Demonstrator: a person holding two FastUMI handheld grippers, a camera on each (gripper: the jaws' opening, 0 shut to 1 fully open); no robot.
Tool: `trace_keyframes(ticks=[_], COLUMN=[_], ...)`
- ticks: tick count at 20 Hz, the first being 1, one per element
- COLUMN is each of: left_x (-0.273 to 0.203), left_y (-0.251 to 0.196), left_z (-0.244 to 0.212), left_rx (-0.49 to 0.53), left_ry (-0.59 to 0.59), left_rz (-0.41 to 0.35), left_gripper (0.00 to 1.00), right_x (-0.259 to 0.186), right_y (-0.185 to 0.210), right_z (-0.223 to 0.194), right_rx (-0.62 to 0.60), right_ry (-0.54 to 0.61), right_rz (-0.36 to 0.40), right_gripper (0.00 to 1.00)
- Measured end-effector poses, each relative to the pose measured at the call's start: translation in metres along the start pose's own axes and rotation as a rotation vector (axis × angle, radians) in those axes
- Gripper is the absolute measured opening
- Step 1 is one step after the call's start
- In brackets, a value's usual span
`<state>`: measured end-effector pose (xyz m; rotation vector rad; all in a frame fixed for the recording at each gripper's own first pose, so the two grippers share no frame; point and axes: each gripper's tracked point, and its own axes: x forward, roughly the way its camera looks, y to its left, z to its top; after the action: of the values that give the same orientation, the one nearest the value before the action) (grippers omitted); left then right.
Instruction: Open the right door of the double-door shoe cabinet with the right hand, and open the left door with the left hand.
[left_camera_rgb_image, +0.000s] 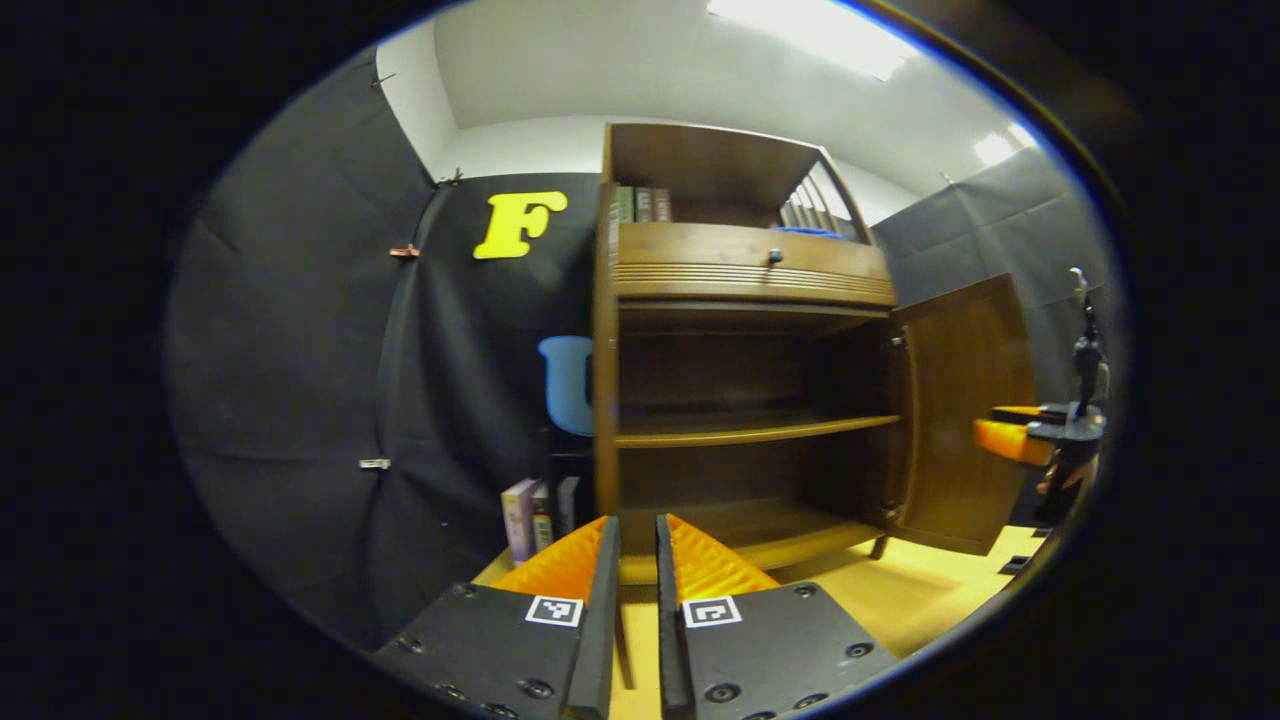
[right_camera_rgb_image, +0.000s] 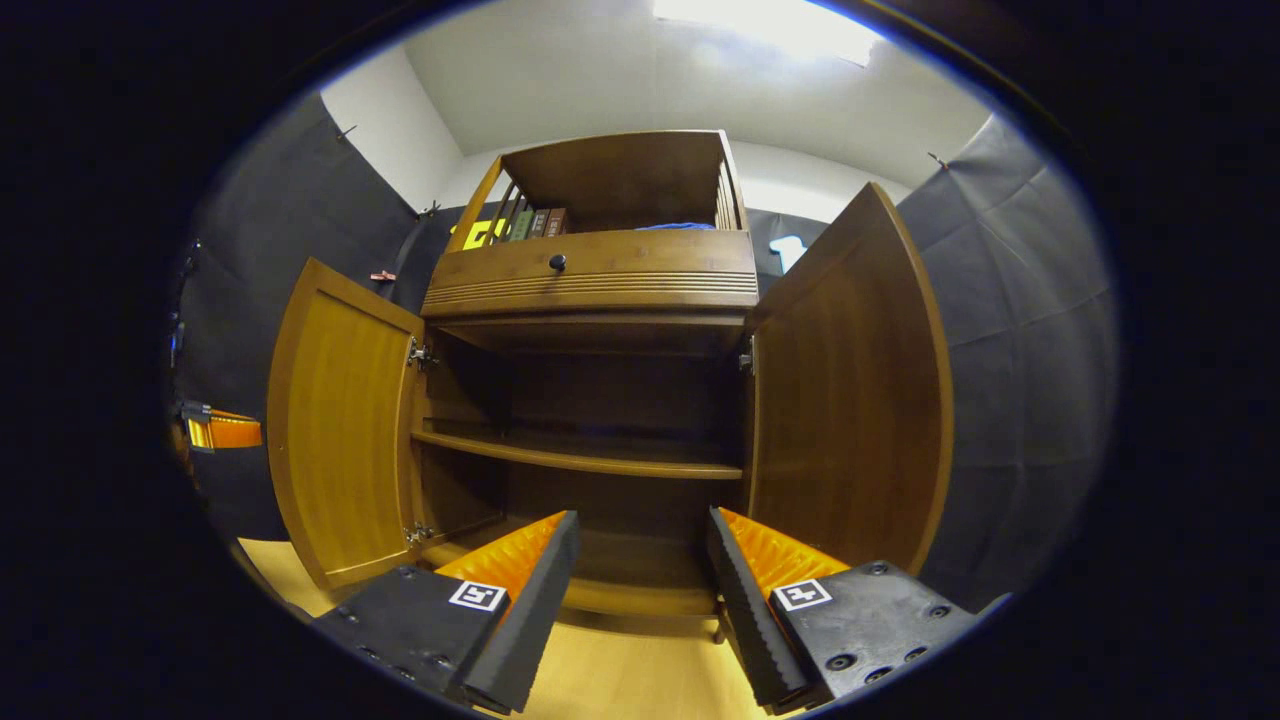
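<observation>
Left gripper view: left gripper (left_camera_rgb_image: 637, 545) at 6 o'clock, fingers nearly together with a thin gap, gripping nothing. Shoe cabinet (left_camera_rgb_image: 745, 380) at centre, interior bare, middle shelf (left_camera_rgb_image: 755, 430) across it. Right door (left_camera_rgb_image: 960, 410) at 3 o'clock, swung wide open. Drawer (left_camera_rgb_image: 750, 262) with small knob above the opening; books (left_camera_rgb_image: 640, 204) on the top tier at 12 o'clock. Right gripper (left_camera_rgb_image: 1020, 428) at 3 o'clock, just beyond the right door's edge. More books (left_camera_rgb_image: 530, 515) on the floor at 7 o'clock.

Right gripper view: right gripper (right_camera_rgb_image: 640, 545) at 6 o'clock, fingers spread wide, holding nothing. Left door (right_camera_rgb_image: 345, 440) at 9 o'clock and right door at 3 o'clock, both open. Left gripper at 9 o'clock, beside the left door's outer edge.
</observation>
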<state>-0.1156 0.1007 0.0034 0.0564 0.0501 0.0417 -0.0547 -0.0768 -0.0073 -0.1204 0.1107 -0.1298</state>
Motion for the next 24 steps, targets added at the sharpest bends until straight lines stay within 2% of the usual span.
trace_keyframes(ticks=[1,5,7,8,10,12,13,16,21,24], left_x=[0.002,0.038,0.056,0.066,0.087,0.105,0.113,0.127,0.137,0.141], left_y=[-0.018,-0.069,-0.088,-0.095,-0.106,-0.112,-0.112,-0.113,-0.127,-0.126], left_z=[0.001,0.005,0.005,0.007,0.007,-0.002,-0.004,-0.003,-0.008,-0.007], left_rx=[-0.010,-0.048,-0.055,-0.057,-0.058,-0.047,-0.045,-0.056,-0.066,-0.065], left_ry=[0.000,-0.002,-0.009,-0.023,-0.038,-0.014,-0.011,-0.025,-0.015,-0.021], left_rz=[-0.037,-0.100,-0.105,-0.096,-0.077,-0.041,-0.020,0.014,-0.019,-0.012], left_gripper=[0.23,0.30,0.43,0.53,0.75,0.89,0.92,0.96,0.95,0.96], right_x=[0.000,0.001,0.002,0.003,0.010,0.019,0.021,0.027,0.031,0.033], right_y=[-0.001,0.003,0.006,0.010,0.016,0.019,0.020,0.022,0.015,0.016], right_z=[0.000,0.004,0.007,0.008,0.010,0.016,0.017,0.017,0.014,0.010], right_rx=[0.003,-0.016,-0.024,-0.031,-0.047,-0.043,-0.033,-0.008,-0.018,-0.018], right_ry=[-0.003,-0.035,-0.056,-0.056,-0.053,-0.058,-0.060,-0.058,-0.057,-0.047], right_rz=[-0.007,-0.043,-0.064,-0.065,-0.054,-0.044,-0.037,-0.013,-0.014,-0.005], right_gripper=[0.82,0.82,0.89,0.87,0.99,0.97,0.97,0.97,0.97,0.97])
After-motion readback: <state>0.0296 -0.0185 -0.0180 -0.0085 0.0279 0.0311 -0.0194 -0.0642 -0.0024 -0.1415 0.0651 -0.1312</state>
